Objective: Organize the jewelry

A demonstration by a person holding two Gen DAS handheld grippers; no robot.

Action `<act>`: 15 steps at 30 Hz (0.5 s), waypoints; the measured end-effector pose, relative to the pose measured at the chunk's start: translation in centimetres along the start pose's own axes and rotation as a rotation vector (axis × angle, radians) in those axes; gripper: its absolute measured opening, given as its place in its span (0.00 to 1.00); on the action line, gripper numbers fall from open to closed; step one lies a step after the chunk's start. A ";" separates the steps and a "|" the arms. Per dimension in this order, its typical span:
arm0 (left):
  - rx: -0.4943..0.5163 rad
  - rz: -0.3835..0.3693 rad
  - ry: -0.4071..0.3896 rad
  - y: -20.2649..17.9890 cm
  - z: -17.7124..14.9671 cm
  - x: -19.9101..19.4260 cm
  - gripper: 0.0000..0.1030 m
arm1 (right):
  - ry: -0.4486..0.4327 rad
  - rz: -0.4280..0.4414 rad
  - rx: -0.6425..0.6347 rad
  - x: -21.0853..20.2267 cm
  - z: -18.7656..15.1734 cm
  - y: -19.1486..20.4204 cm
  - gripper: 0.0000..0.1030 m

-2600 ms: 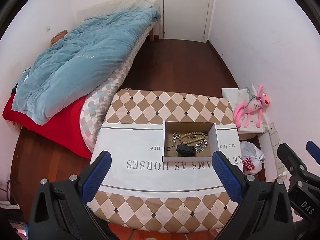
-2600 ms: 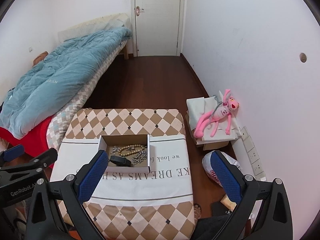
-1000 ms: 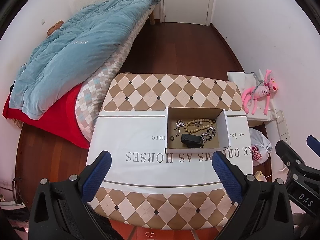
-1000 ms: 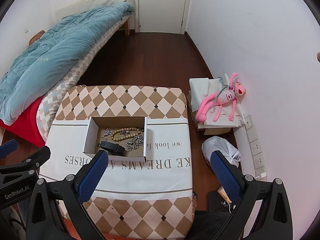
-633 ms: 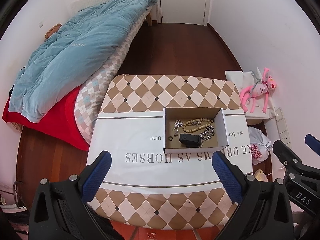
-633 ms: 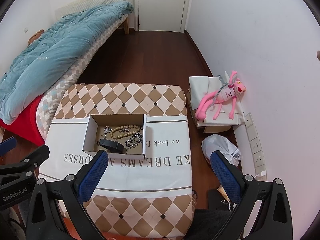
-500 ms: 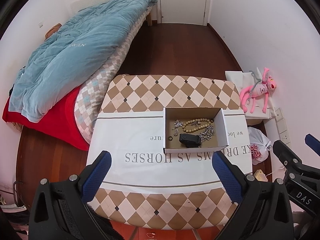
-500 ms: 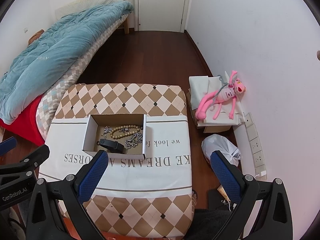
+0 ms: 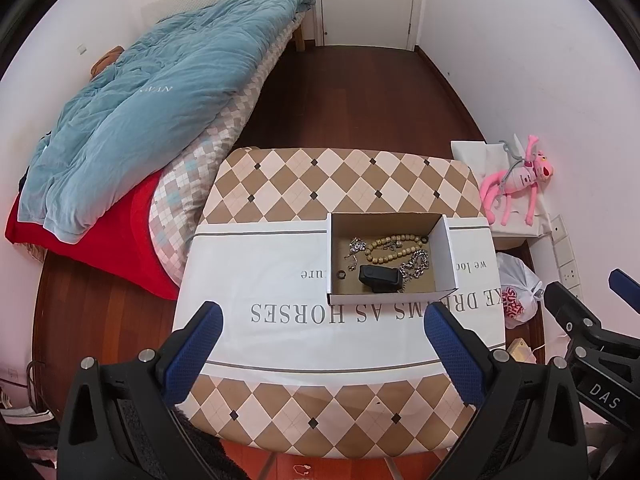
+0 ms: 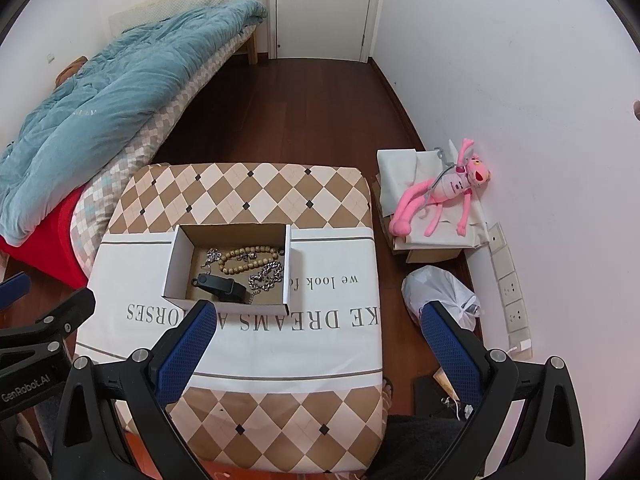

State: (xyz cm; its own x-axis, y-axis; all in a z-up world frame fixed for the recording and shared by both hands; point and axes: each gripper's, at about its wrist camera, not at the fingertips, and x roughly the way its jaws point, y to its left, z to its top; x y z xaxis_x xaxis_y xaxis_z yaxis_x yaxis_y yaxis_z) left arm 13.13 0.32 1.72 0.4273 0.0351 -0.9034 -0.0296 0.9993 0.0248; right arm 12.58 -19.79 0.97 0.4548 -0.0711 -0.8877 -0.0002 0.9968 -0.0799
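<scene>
- Both cams sit higher & tilted more downward vs 2.6 s ago: more of the table (image 9: 280,184) shows, door slides toward the top edge. Since 0.5 s ago the view barely shifts.
- Nothing in the box (image 9: 446,252) has moved across the frames; only the tongs' vantage changed.
- Left gripper (image 9: 322,346): tongs wide apart, nothing between them, hovering over the table's near edge.
- Right gripper (image 10: 318,344): tongs also wide apart, empty, over the near right corner.
- Box sits right of centre on the white band of the cloth, toward the table's right edge.
- Inside: bead strand (image 9: 394,245) along the far side, silver chain (image 9: 416,266) at the near right, black clip-like item (image 9: 380,278) by the near wall, small ring (image 9: 341,275) near left, another small silver piece (image 9: 354,249) far left.
- Judgement: all jewelry lies in the box, so this fits either pieces gathered in already, or a heap awaiting sorting; the pics don't settle which.
</scene>
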 end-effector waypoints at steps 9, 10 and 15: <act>0.001 -0.004 0.003 0.1 -0.2 0.1 1.00 | 0.002 -0.001 -0.002 0.1 0.1 0.0 1.00; 0.000 -0.004 0.002 0.1 -0.1 0.1 1.00 | 0.003 0.002 -0.001 0.1 0.0 0.0 1.00; 0.000 -0.004 0.003 0.1 -0.1 0.1 1.00 | 0.006 0.001 -0.007 0.1 0.0 0.3 1.00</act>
State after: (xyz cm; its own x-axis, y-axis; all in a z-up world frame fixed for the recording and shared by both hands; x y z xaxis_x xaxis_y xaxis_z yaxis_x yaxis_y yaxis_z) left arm 13.05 0.45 1.59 0.4248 0.0308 -0.9048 -0.0281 0.9994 0.0209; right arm 12.60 -19.52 0.86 0.4497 -0.0705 -0.8904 -0.0068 0.9966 -0.0824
